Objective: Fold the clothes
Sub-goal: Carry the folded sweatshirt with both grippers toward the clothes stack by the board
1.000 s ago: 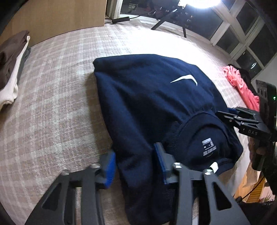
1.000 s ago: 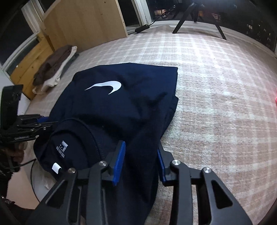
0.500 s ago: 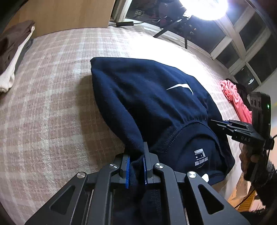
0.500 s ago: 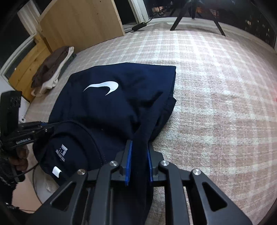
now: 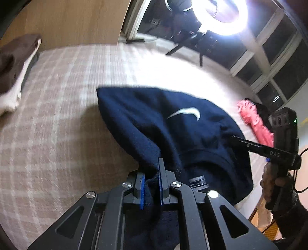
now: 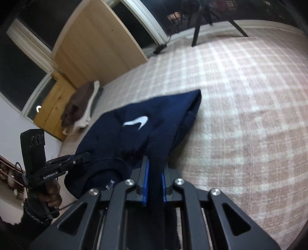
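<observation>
A navy sweatshirt (image 5: 173,125) with a white swoosh lies partly folded on a plaid bed cover (image 5: 57,115). My left gripper (image 5: 151,182) is shut on the sweatshirt's near left shoulder edge, which is lifted off the bed. My right gripper (image 6: 154,178) is shut on the near right shoulder edge of the same sweatshirt (image 6: 144,130), also lifted. The collar with its label hangs between them. The right gripper also shows in the left wrist view (image 5: 236,139), and the left gripper in the right wrist view (image 6: 84,155).
A folded stack of brown and white clothes (image 5: 13,65) lies at the far left of the bed, also in the right wrist view (image 6: 80,107). A pink garment (image 5: 254,121) lies at the right. A ring light (image 5: 221,17) on a tripod stands beyond the bed. A wooden board (image 6: 96,48) stands behind.
Both grippers closed on the sweatshirt's near shoulder edges, then lifted them up off the bed. The near half of the garment now hangs raised between them.
</observation>
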`<state>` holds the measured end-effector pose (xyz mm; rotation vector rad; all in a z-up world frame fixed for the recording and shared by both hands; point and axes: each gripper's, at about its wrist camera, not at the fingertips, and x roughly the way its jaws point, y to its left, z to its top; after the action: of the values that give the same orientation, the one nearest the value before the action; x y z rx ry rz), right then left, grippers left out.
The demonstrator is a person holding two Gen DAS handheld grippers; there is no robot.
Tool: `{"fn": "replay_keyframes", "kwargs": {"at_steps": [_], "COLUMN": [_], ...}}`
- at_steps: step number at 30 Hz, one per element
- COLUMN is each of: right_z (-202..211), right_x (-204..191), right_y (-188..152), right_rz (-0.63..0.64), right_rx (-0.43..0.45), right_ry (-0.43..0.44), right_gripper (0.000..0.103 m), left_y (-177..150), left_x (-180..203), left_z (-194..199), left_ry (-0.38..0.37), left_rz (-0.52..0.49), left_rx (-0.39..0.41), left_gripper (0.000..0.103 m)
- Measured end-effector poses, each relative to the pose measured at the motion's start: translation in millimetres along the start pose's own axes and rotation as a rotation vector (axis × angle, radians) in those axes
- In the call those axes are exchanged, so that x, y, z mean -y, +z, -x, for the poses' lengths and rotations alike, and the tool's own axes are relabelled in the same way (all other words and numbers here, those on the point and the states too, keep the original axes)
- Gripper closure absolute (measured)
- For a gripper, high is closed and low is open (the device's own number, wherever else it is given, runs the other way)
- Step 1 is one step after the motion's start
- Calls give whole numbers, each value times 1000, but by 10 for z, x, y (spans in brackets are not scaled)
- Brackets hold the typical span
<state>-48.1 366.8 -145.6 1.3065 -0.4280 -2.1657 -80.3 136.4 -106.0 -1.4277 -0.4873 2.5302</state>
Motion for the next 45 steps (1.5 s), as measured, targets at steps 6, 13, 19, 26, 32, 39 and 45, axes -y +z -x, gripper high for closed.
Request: {"fn": "replay_keyframes", "kwargs": {"at_steps": [6, 13, 19, 26, 32, 39, 45], "right_z": [286, 396, 209, -357, -1047, -1911, -2621], "right_x": [-217, -785, -1550, -2567, -3230, -3759, -3641], "right_y": [183, 582, 918, 1267, 1503, 1727, 1670], "right_rz": [3, 82, 205, 283, 269, 239, 195], "right_rx": [59, 134, 165, 203, 211, 193, 98], "right_ry": [83, 111, 140, 174, 175, 143, 57], "right_gripper": [93, 93, 93, 93, 93, 93, 93], "left_y": [66, 252, 489, 709, 967, 1268, 1205], "left_x": [11, -76, -350, -1072, -1929, -2883, -3663], "left_z": [348, 894, 1410, 2092, 2560, 2771, 2454], "left_ry": [-22, -41, 10, 100, 154, 184, 156], "left_rz": [-38, -59, -86, -111, -136, -149, -93], "left_rx": [53, 138, 234, 325, 336, 320, 256], "left_gripper": [94, 94, 94, 94, 94, 94, 94]}}
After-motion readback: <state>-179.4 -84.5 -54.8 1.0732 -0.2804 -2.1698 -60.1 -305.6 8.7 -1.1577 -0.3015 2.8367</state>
